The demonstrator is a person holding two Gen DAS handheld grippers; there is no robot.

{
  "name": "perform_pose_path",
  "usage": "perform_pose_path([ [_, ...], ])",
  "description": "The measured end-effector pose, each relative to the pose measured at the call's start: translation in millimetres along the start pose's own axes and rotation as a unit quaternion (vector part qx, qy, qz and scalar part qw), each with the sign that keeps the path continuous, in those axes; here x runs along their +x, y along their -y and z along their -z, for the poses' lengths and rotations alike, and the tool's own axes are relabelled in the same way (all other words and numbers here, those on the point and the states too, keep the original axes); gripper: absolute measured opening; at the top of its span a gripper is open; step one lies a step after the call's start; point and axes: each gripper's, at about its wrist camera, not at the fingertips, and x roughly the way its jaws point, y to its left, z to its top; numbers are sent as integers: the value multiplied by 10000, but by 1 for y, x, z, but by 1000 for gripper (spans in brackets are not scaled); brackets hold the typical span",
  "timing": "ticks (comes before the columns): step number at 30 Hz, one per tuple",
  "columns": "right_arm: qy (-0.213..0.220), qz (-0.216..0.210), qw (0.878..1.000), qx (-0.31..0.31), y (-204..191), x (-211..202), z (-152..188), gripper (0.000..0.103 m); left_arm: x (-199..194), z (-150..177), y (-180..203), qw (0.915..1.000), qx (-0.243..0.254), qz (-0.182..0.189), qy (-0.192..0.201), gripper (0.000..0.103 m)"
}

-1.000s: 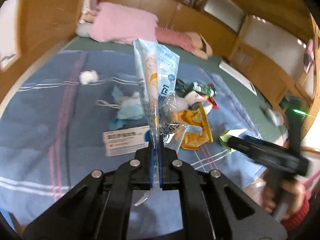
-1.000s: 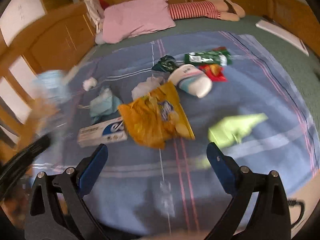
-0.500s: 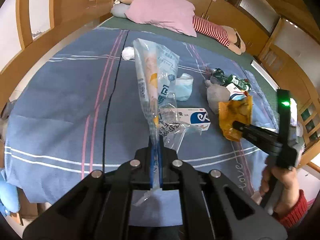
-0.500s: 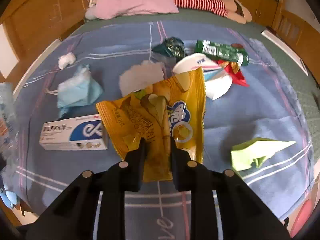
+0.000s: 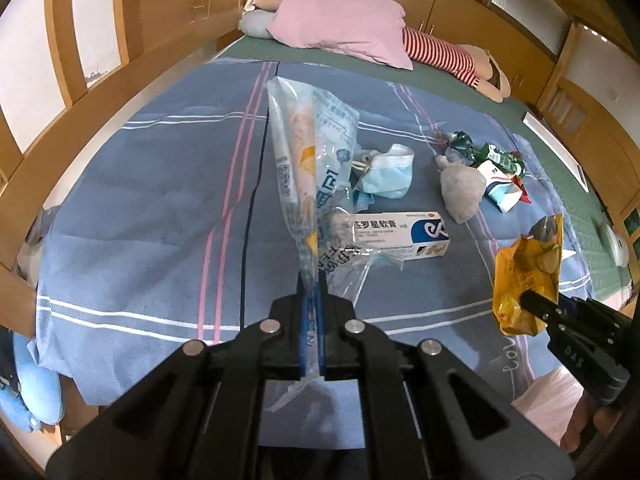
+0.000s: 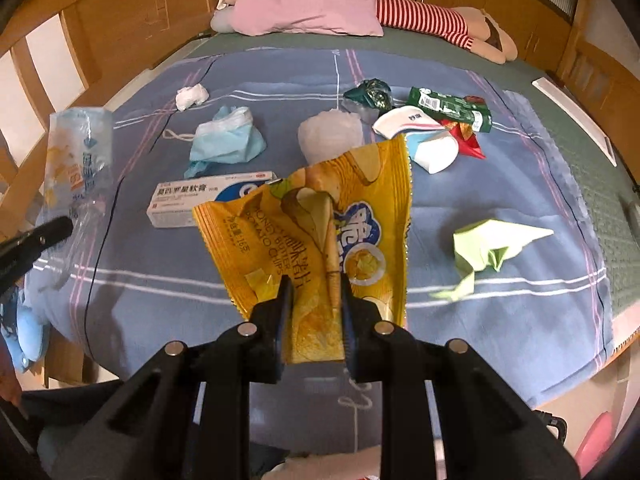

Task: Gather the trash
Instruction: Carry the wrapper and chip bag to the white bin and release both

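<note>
My left gripper (image 5: 311, 312) is shut on a clear plastic wrapper (image 5: 308, 160) with blue print, held upright above the bed; the wrapper also shows at the left of the right wrist view (image 6: 76, 160). My right gripper (image 6: 314, 292) is shut on a yellow chip bag (image 6: 320, 220), lifted off the blue blanket (image 6: 500, 320); the bag shows at the right of the left wrist view (image 5: 524, 272). On the blanket lie a white ointment box (image 6: 188, 200), a blue face mask (image 6: 228, 140), a green folded paper (image 6: 492, 244), a tissue ball (image 6: 192, 96) and more wrappers (image 6: 448, 108).
A pink pillow (image 6: 308, 0) and a striped plush toy (image 6: 432, 20) lie at the head of the bed. Wooden bed rails (image 6: 60, 60) run along the left. A pink object (image 6: 596, 440) lies on the floor at the front right corner.
My right gripper has lifted the yellow chip bag higher off the blanket and pulled back toward the bed's foot. My left gripper has kept its hold on the clear wrapper and shifted slightly.
</note>
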Motion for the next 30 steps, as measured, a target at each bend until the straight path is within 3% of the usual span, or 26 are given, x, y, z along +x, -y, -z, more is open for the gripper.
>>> perform_pose_path([
  [10, -101, 125, 9998, 101, 0, 6, 7, 23, 2, 2, -2, 9999, 36, -37, -140, 4],
  [30, -162, 134, 9998, 11, -9, 10, 10, 23, -3, 2, 7, 9992, 375, -106, 0, 4],
])
